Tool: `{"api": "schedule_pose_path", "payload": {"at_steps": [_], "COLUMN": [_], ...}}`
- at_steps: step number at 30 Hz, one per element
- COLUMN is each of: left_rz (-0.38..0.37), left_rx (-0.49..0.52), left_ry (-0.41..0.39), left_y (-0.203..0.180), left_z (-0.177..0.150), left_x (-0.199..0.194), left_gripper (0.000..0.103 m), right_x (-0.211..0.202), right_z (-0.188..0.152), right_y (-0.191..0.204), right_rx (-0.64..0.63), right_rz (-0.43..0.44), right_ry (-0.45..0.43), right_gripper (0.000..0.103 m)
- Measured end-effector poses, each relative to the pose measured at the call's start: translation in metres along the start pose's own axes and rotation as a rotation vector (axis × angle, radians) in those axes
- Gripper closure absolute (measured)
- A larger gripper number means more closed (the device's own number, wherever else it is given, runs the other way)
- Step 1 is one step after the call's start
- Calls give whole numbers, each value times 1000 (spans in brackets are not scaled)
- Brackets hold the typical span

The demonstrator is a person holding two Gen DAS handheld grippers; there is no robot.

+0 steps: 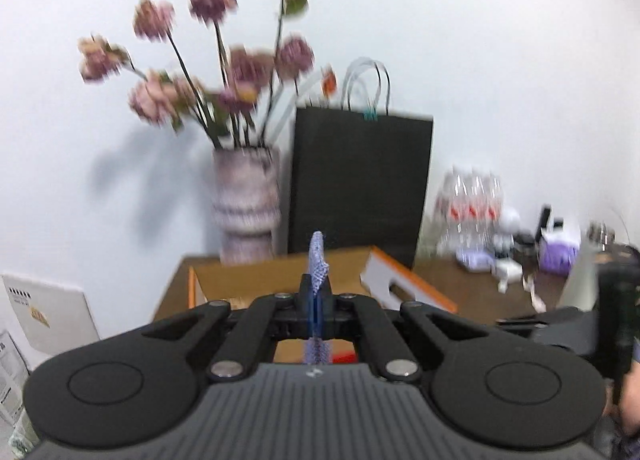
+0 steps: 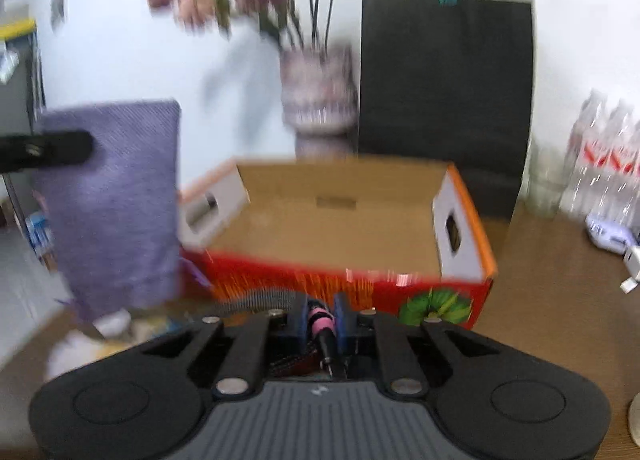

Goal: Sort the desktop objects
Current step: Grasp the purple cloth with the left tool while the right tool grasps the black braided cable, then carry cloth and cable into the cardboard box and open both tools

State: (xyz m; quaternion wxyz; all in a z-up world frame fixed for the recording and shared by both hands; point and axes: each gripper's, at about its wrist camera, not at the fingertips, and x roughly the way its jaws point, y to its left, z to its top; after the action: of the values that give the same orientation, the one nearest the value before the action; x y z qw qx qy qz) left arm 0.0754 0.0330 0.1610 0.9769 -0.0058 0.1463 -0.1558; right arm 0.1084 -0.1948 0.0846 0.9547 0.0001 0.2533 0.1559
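Observation:
My left gripper (image 1: 317, 294) is shut on a purple cloth pouch (image 1: 318, 260), seen edge-on between its jaws, held above the open cardboard box (image 1: 280, 280). In the right wrist view the same pouch (image 2: 116, 204) hangs at the left with the left gripper's finger (image 2: 48, 150) on it, beside the box (image 2: 340, 220). My right gripper (image 2: 323, 320) is shut on a pink and black pen-like object (image 2: 322, 326), just in front of the box's red front wall. The box interior looks empty where visible. Both views are blurred.
A vase of pink flowers (image 1: 246, 204) and a black paper bag (image 1: 360, 188) stand behind the box against the white wall. Water bottles (image 1: 468, 208) and small items sit on the brown desk (image 2: 560, 280) at the right. White clutter (image 2: 100, 340) lies at the left.

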Motion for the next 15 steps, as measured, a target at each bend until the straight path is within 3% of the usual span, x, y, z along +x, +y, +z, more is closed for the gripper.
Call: {"api": "schedule_pose_path", "payload": {"at_steps": [7, 11, 15], "left_rz": [-22, -75, -186], "left_rx": [0, -52, -122], "left_ry": [-37, 7, 97], "left_y": [-6, 5, 27], "left_z": [48, 53, 53], "left_x": [26, 65, 114], "left_gripper": [101, 101, 101], "right_x": [-41, -15, 35], "right_z": [39, 63, 92], "right_y": [-14, -28, -35], "right_rx": [9, 3, -16], "right_rz": [-85, -127, -163], "right_ry": [-186, -185, -133], "right_gripper": [92, 92, 92]}}
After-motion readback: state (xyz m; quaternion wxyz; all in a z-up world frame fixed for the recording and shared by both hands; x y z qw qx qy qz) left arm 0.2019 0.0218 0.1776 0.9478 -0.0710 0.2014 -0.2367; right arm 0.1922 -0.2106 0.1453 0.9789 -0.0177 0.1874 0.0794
